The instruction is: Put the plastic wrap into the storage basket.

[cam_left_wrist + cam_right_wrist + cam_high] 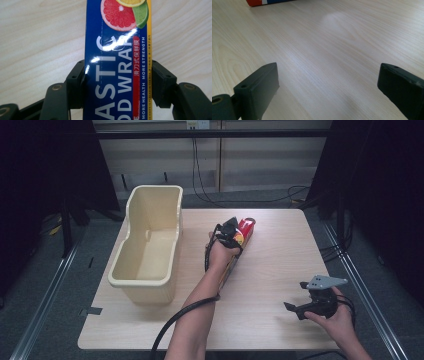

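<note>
A long blue plastic-wrap box [116,62] with citrus pictures and a yellow edge lies on the wooden table [270,265]; its red far end [246,226] shows in the high view near the table's middle. My left gripper [117,82] is shut on the box, one jaw pressed on each long side, and the person's left hand [220,251] covers the box's middle. At the table's front right, my right gripper [296,297] is open above bare wood, its jaws wide apart [328,85] with nothing between them. A corner of the box [258,2] shows at the top left of the right gripper view.
A cream plastic bin [150,240], open and with nothing in it, stands on the left part of the table. Black cables [170,325] trail from both grippers over the front edge. Dark curtains and floor cables surround the table.
</note>
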Available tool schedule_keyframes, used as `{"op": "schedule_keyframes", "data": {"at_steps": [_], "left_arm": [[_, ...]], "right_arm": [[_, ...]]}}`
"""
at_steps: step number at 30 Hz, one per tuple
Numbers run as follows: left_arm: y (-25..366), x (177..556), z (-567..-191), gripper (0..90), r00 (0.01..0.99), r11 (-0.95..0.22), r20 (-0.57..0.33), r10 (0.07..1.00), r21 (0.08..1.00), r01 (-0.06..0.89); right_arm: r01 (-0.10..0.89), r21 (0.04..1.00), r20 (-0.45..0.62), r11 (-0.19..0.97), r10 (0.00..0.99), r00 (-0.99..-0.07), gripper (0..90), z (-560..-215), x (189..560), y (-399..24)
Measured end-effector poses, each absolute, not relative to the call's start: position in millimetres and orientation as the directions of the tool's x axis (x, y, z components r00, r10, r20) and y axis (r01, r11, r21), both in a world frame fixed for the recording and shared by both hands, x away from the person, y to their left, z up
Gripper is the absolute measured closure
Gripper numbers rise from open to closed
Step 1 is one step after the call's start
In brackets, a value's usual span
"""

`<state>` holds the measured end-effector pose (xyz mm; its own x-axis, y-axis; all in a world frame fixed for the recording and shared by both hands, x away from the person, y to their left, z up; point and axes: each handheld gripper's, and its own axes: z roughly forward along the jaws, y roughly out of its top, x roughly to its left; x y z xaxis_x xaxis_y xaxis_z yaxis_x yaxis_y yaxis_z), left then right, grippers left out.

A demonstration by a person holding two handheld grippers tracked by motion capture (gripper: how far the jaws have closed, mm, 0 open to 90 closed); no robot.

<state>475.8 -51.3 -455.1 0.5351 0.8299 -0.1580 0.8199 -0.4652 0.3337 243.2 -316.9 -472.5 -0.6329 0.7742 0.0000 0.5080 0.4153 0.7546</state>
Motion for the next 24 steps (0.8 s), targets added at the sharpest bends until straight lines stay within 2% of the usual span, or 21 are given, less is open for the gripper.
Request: {"op": "schedule_keyframes", "data": {"at_steps": [10,14,24], "left_arm": [[-42.9,470.3,-442.7,41.4,0.523,-0.463,-0.184,0.832,0.289,0.838],[-38.4,466.8,-433.0,41.5,0.503,-0.435,-0.215,0.837,0.295,0.851],[-31.0,464.0,-407.2,41.4,0.511,-0.442,-0.228,0.828,0.295,0.847]], "right_arm": [[0.501,0.759,-0.002,0.417,0.77,-0.637,3.4,-472.4,244.3,-316.0],[0.499,0.762,-0.002,0.414,0.77,-0.637,3.0,-471.5,244.1,-315.7],[0.505,0.757,0.001,0.415,0.771,-0.637,2.9,-471.3,243.5,-315.8]]}}
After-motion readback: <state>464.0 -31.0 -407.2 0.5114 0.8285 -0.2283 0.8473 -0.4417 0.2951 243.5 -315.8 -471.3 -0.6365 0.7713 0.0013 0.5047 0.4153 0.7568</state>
